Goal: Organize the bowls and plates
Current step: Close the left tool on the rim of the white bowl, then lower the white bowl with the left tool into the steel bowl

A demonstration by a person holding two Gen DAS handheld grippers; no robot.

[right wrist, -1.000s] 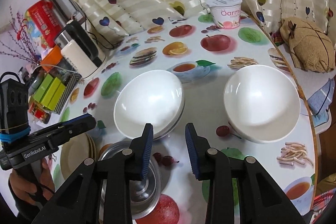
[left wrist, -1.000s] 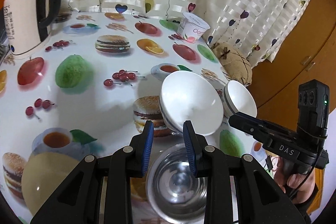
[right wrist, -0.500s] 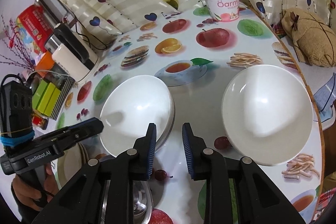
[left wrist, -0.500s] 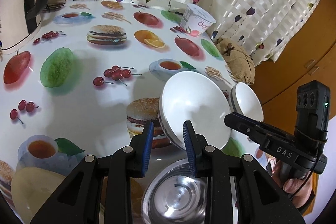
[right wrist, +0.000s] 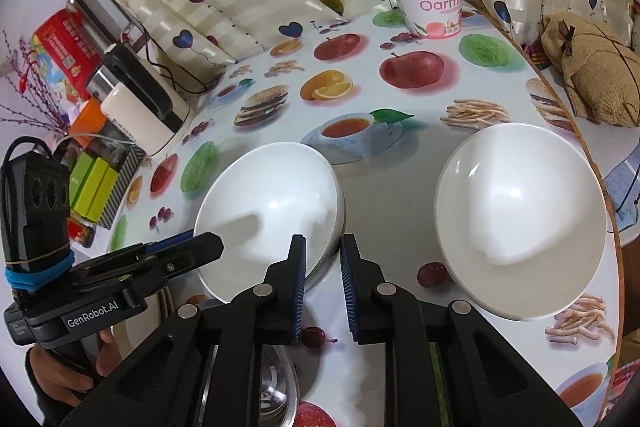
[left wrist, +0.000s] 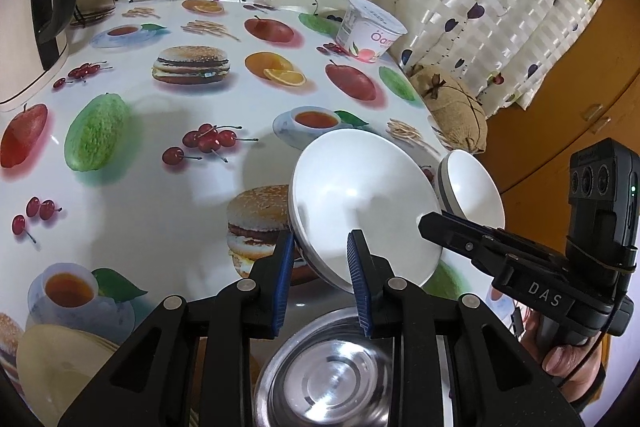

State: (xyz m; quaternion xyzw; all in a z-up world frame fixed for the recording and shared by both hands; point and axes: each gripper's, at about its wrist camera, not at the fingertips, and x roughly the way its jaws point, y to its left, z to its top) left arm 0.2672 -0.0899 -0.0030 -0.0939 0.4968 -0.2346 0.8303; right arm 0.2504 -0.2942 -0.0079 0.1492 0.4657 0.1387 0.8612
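Two stacked white bowls (left wrist: 360,199) (right wrist: 272,199) sit mid-table. My left gripper (left wrist: 320,267) straddles their near-left rim, pads apart from it and partly open. My right gripper (right wrist: 322,267) has the stack's near-right rim between its blue pads; its jaws are closing and a thin gap still shows at the right pad. Each view shows the other gripper's fingers (left wrist: 448,231) (right wrist: 192,247) at the stack's edge. A single white bowl (right wrist: 520,219) (left wrist: 472,187) stands to the right. A steel bowl (left wrist: 332,383) lies under the grippers, with cream plates (left wrist: 52,355) to its left.
A kettle (right wrist: 144,119) (left wrist: 36,27) stands at the far left and a yogurt tub (right wrist: 432,7) (left wrist: 370,35) at the back. A burlap bundle (right wrist: 592,79) lies past the table's right edge. Boxes (right wrist: 92,187) crowd the left side. A hand holds each gripper handle.
Both grippers have moved forward and down onto the rim of the stacked bowls. The right jaws have narrowed around the rim. The left gap looks unchanged.
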